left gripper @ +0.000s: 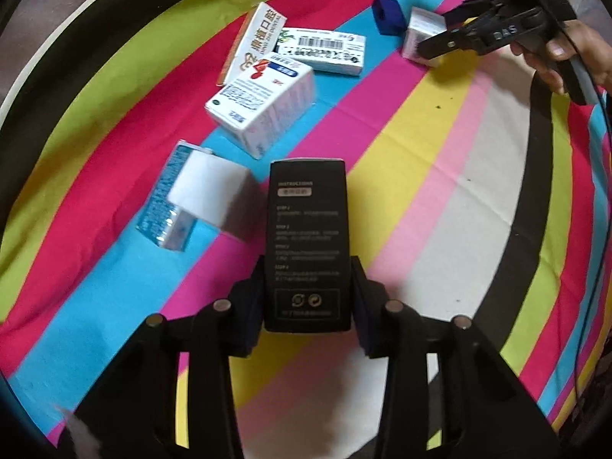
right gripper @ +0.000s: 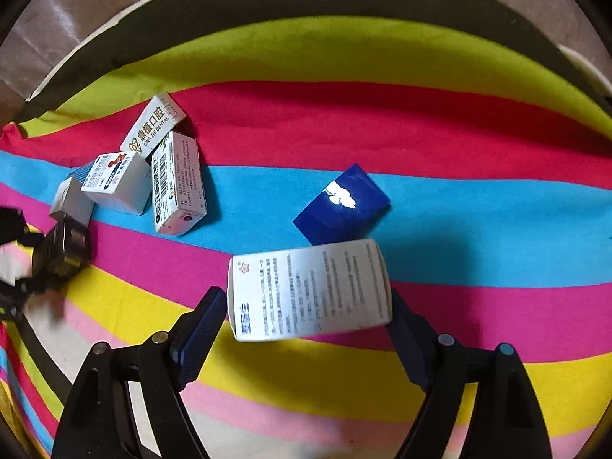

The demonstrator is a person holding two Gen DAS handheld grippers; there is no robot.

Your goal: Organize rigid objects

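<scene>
Gripping black box [left gripper: 307, 244], left gripper [left gripper: 308, 306]

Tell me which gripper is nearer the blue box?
Right. The right gripper sits just in front of the blue box, straddling a white box; the left gripper is across the cloth.

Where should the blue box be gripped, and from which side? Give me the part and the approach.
Grip the blue box across its narrower width, on the two long side faces, coming down from above. It lies flat and diagonal on the striped cloth, so turn the jaws to match. Bare cloth flanks both long faces, while the white box crowds its near end, which probably rules out a low approach.
</scene>
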